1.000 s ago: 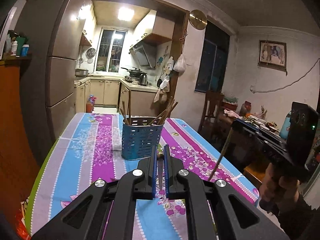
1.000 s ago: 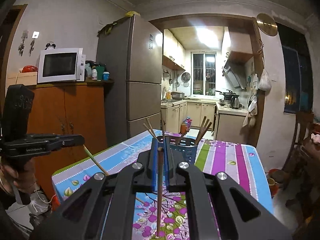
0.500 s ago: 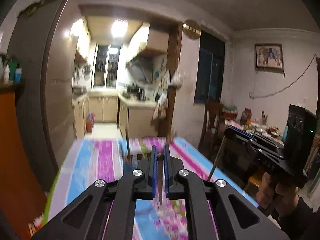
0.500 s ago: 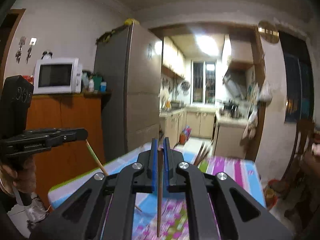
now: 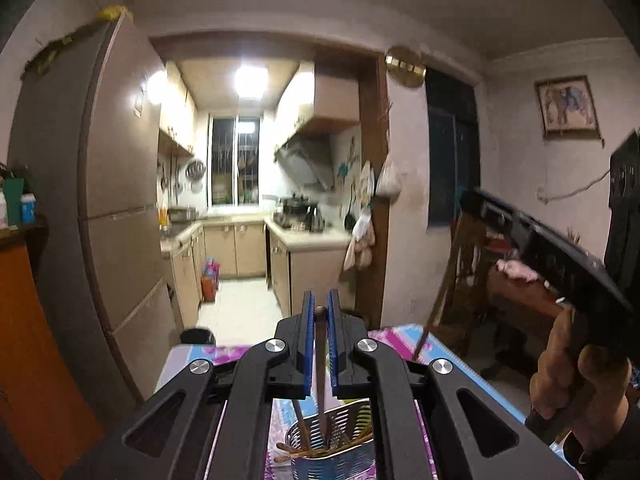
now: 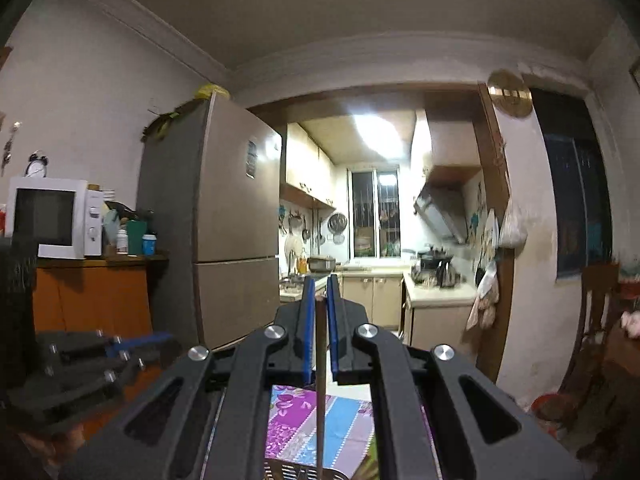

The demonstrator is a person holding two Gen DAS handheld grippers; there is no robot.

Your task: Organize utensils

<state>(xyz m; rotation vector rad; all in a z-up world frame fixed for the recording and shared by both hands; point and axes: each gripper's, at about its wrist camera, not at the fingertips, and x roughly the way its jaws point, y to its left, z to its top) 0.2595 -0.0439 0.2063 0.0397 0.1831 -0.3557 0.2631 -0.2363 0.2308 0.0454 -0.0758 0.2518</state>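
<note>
Seemingly mid-drop, the left tool (image 5: 319,312) pinches a slim brown wooden chopstick (image 5: 321,364) upright between nearly shut blue pads, its lower end inside the blue slotted plastic utensil holder (image 5: 336,456) on the floral-clothed worktop (image 5: 420,344). Held vertical, it should slide in cleanly. Alongside, the right tool (image 6: 319,300) grips a second wooden chopstick (image 6: 320,392) above the holder's rim.
</note>
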